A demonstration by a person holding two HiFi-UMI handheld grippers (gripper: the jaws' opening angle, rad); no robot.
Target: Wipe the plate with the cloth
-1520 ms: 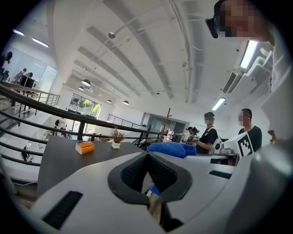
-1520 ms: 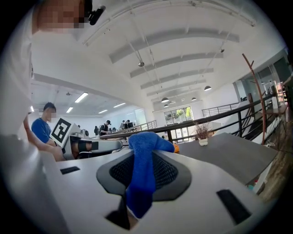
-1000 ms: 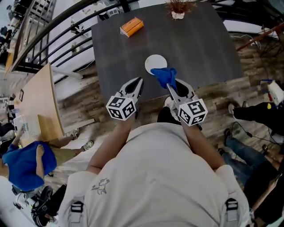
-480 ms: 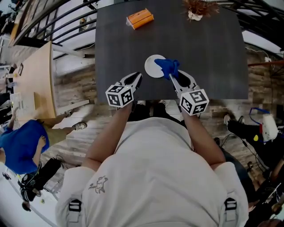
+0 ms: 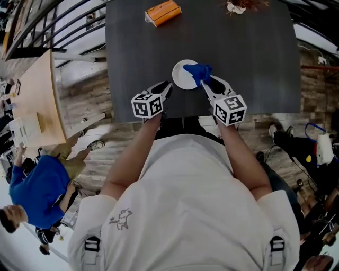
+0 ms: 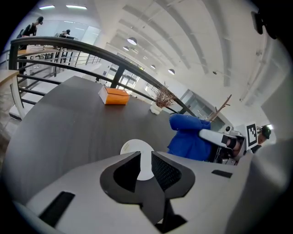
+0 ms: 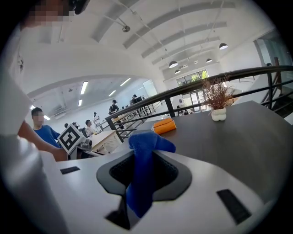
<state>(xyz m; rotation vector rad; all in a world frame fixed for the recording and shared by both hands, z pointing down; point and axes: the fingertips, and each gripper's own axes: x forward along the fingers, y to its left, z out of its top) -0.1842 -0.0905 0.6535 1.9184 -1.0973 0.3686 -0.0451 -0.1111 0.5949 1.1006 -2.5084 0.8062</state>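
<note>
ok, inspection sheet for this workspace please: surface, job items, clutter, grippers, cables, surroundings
Surface: dark table, mostly bare.
Job's things: white plate near the front edge; blue cloth at its right edge, contact unclear.
Clutter: orange box, potted plant at the far side.
Grippers: left gripper empty, jaws have just been opening, aimed at plate; right gripper shut on cloth.
Cables: cable on floor right of table.
Surroundings: railing, wooden desk, person in blue, left.
</note>
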